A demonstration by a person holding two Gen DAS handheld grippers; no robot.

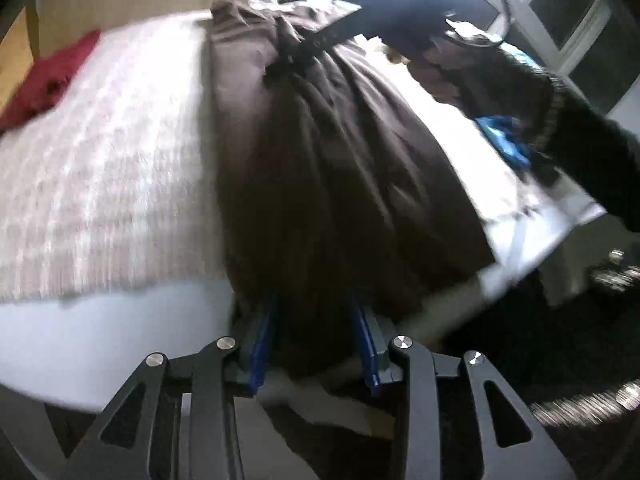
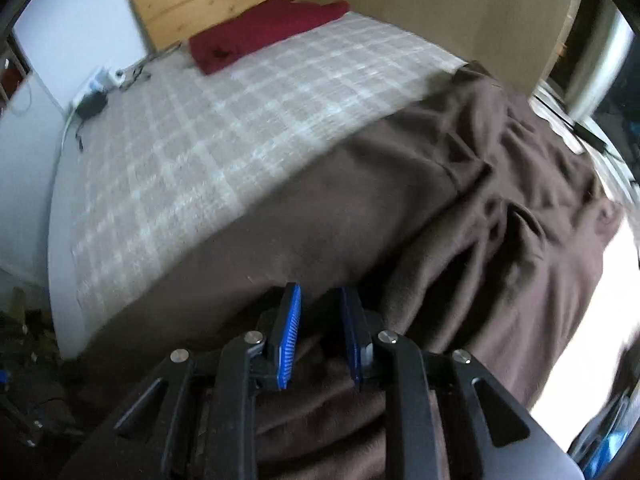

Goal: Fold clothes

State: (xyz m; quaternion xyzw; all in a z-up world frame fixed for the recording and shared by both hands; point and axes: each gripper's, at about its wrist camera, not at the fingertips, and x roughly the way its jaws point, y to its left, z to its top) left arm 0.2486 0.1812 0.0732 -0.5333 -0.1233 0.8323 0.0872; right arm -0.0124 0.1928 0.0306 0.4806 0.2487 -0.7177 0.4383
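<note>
Item, largest first: we record a bed with a grey-and-white checked woven cover (image 2: 224,128), and on it the task's thing, a large dark brown soft-fabric garment (image 1: 320,184), lying in creases along the bed's near side with its lower part hanging over the edge toward us. Its long axis runs away from the left gripper (image 1: 316,340) toward the window end, where the right gripper (image 1: 288,62) meets its far, bunched portion; so we judge each hand nearest to its own end of the cloth, and the coming fold turns on bringing one end along that axis to the other. Left gripper: blue-padded fingers (image 1: 262,344) stand apart with brown cloth bulging between them; whether the pads press on it we cannot tell, though we read them as loose. Right gripper (image 2: 320,336), in its own view: blue pads parted by a narrow gap, brown fabric beneath and beyond, nothing visibly pinched. Smaller item: a folded dark red cloth (image 2: 264,32) at the wooden headboard, well apart. The left view alone shows the person's dark sleeve (image 1: 560,120) and the garment's whole length; the right view alone shows the headboard and the garment's crumpled side edge.
</note>
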